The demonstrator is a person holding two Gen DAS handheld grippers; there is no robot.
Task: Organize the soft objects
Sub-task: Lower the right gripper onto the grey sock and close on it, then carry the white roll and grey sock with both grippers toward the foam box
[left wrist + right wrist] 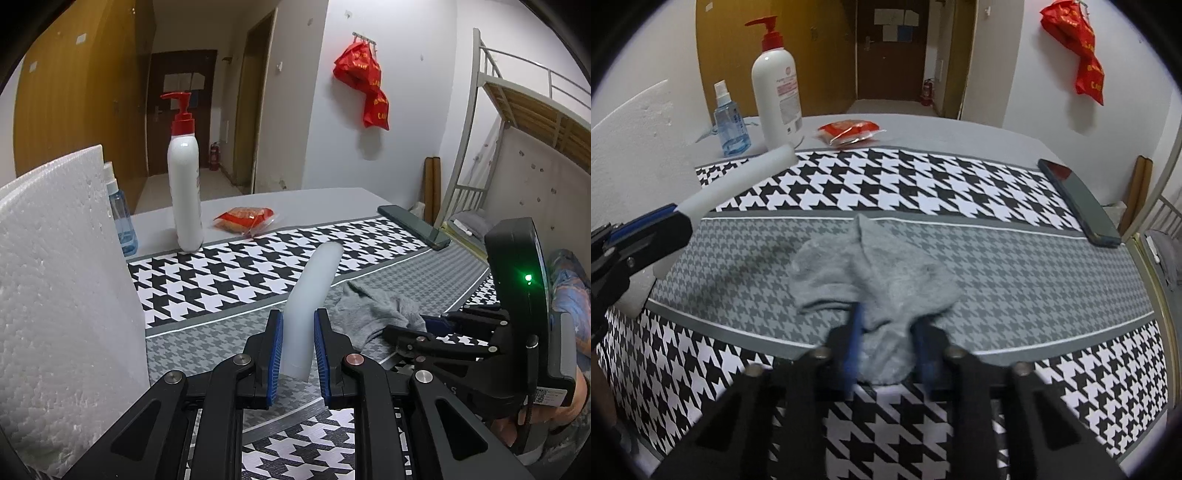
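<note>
Right gripper (886, 347) on sock's (871, 273) near edge.

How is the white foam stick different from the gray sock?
The white foam stick is stiff-looking, straight and smooth; the gray sock is floppy, crumpled and fuzzy. The stick is held up off the mat, slanting; the sock lies on the mat. The left tool grips the stick; the right tool pinches the sock.
</note>
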